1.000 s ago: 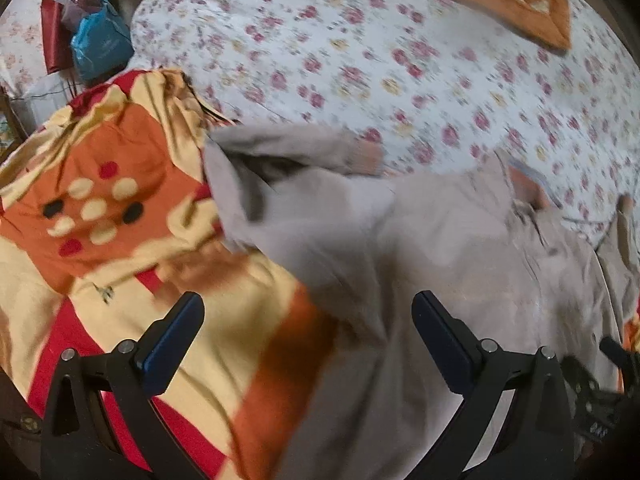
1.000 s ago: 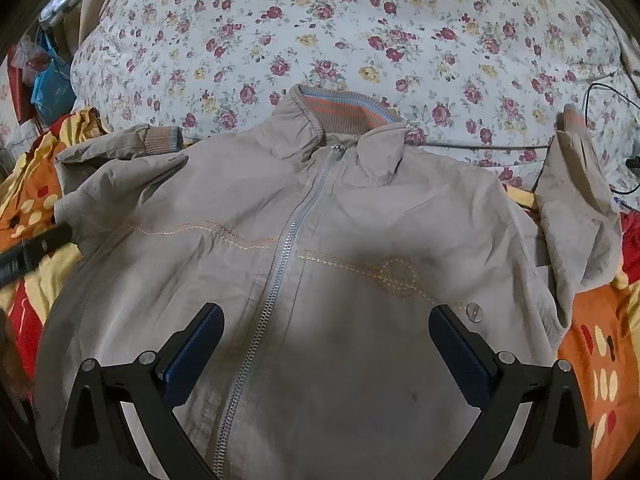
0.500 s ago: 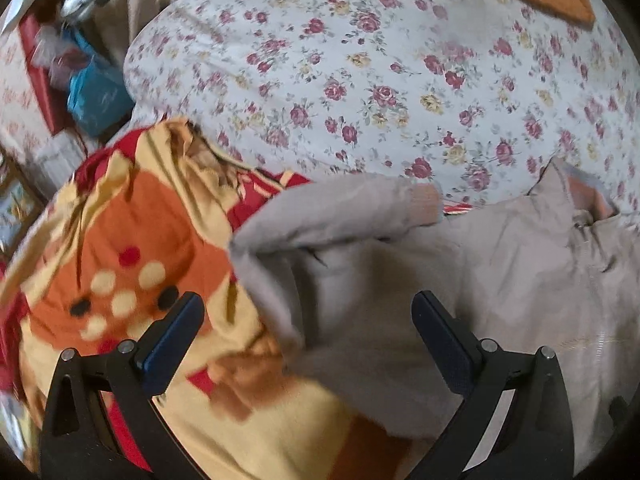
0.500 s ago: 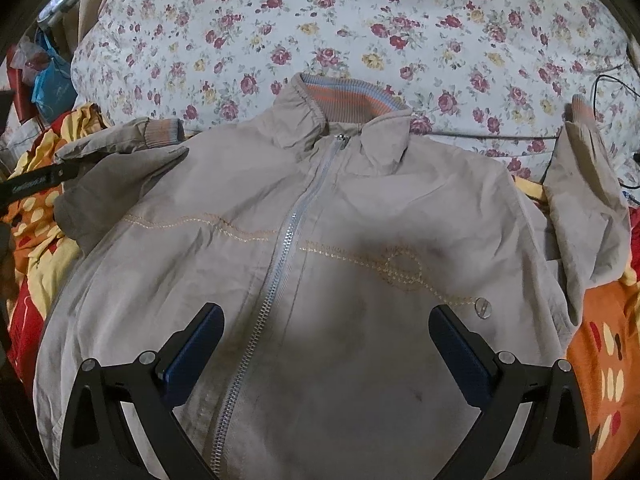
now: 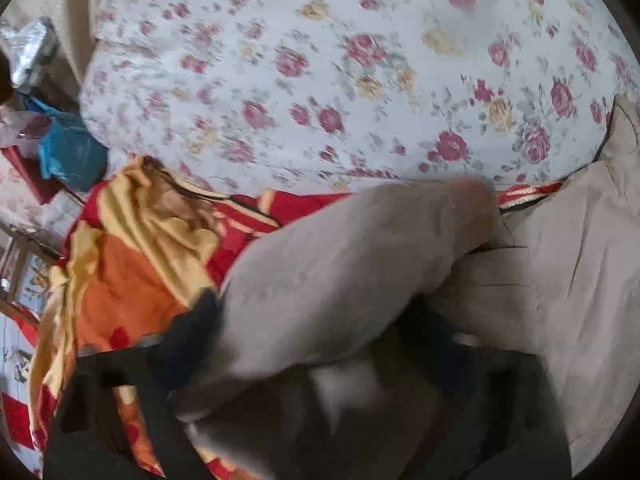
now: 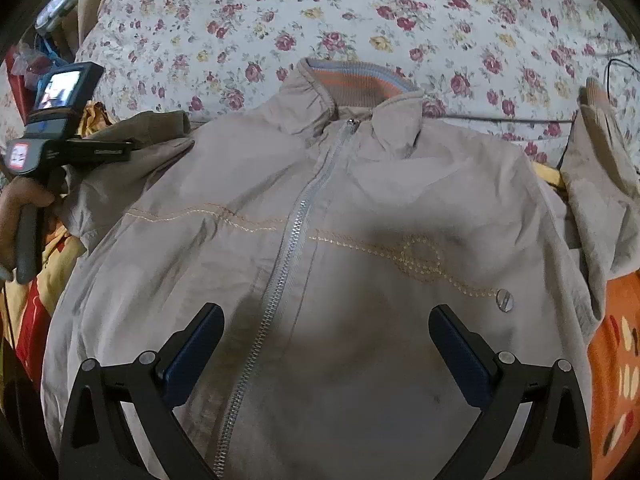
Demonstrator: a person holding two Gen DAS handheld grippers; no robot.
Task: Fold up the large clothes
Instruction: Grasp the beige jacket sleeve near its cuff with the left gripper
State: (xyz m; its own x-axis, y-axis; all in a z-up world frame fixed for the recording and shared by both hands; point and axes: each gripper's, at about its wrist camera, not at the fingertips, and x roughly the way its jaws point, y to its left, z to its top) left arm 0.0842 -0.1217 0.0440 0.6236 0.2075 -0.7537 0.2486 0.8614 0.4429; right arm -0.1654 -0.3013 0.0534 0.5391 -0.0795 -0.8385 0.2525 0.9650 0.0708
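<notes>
Closing on the jacket's left sleeve point(image 5: 340, 280), the left tongs point(image 5: 312, 344) have just been drawing their jaws in around the bunched beige cloth; motion blur hides whether the pads already pinch it. In the right wrist view a hand point(image 6: 16, 216) holds that tool at the frame's left edge, right at the sleeve, with the patterned blanket point(image 6: 24, 300) beneath. Across the middle the jacket point(image 6: 320, 260) lies front-up and zipped on the bed, collar toward the floral quilt point(image 6: 360, 12), hem toward the camera, its long axis running away along the zipper point(image 6: 288, 248). Over the lower front hover the right tongs point(image 6: 326, 344), jaws spread wide and empty. Farthest right, the other sleeve point(image 6: 600, 200) lies untouched, likely the right hand's job.
</notes>
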